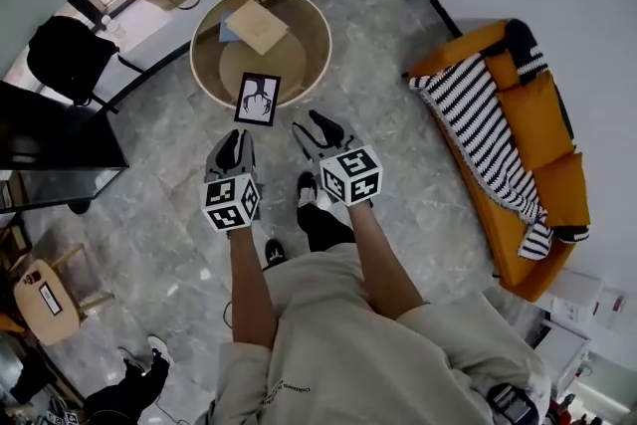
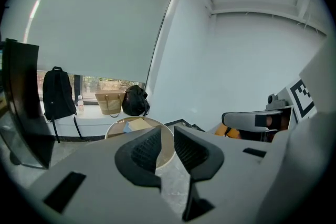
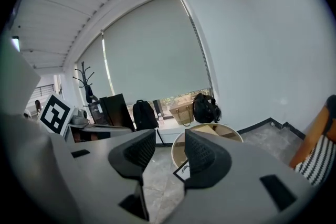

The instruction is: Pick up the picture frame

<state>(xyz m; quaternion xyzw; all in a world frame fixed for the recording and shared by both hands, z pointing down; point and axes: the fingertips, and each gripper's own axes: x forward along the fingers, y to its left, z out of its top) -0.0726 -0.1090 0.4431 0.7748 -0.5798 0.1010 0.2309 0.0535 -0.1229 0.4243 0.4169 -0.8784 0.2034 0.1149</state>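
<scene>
L hand-held gripper (image 1: 234, 139) is hanging at the left, released. In its own view the jaws are standing a narrow gap apart w/ nothing between them, only the round desk's (image 1: 195, 50) rim and the floor (image 1: 169, 214) showing through.

Picture frame (image 1: 258, 99) is sitting ahead of both tools and between their lines, a bit fwd and right of L's tips. It seems to be standing on the floor in portrait, top leaning back against the desk's near side, face toward the person.

R hand-held gripper (image 1: 313, 128) is pointing in from the right, also released and empty. In its view the frame's corner is peeking out low by the right jaw, so it's lying slightly off that tool's line.

Judging by this, neither is touching it yet, and L is looking a touch nearer. The frame's long axis is running bottom to top, so the grab is hinging on closing fwd and inward onto a side or top edge.
</scene>
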